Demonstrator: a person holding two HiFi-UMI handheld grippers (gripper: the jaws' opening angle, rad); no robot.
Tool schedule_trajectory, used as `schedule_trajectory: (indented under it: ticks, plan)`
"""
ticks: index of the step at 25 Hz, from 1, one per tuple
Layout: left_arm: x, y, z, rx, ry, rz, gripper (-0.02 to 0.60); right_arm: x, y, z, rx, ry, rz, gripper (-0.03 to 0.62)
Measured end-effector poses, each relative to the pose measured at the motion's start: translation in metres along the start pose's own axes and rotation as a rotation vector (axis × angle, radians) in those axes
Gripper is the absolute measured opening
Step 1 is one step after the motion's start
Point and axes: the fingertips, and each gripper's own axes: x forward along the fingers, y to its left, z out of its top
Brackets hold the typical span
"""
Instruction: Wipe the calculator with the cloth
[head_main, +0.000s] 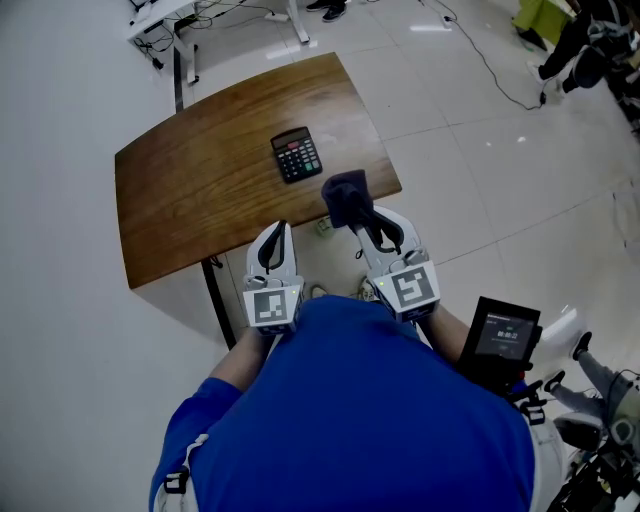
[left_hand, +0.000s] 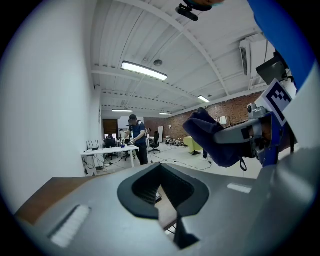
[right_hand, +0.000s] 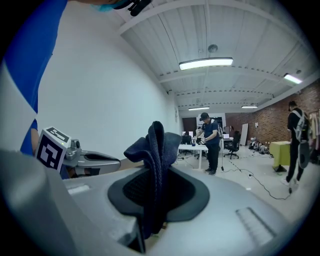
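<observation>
A black calculator (head_main: 297, 155) lies flat on the brown wooden table (head_main: 200, 190), toward its far right part. My right gripper (head_main: 357, 213) hovers over the table's near right corner, shut on a dark blue cloth (head_main: 346, 195) that bunches up past its tips. In the right gripper view the cloth (right_hand: 156, 145) stands clamped between the pads of the gripper (right_hand: 154, 177). My left gripper (head_main: 279, 234) sits at the table's near edge, left of the cloth, shut with nothing in it (left_hand: 161, 174). Both grippers are short of the calculator.
The table stands on a pale tiled floor with cables (head_main: 500, 80). A black device with a screen (head_main: 506, 335) hangs at my right side. In the far room a person (right_hand: 209, 142) stands by white desks (left_hand: 107, 152).
</observation>
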Motion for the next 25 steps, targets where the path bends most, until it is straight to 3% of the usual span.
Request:
schedule_trajectory:
  ticks: [25]
  plan:
    - [-0.001,0.003,0.004,-0.039,0.025,0.038,0.006,0.006,0.004,0.012,-0.037,-0.015,0.019,0.067]
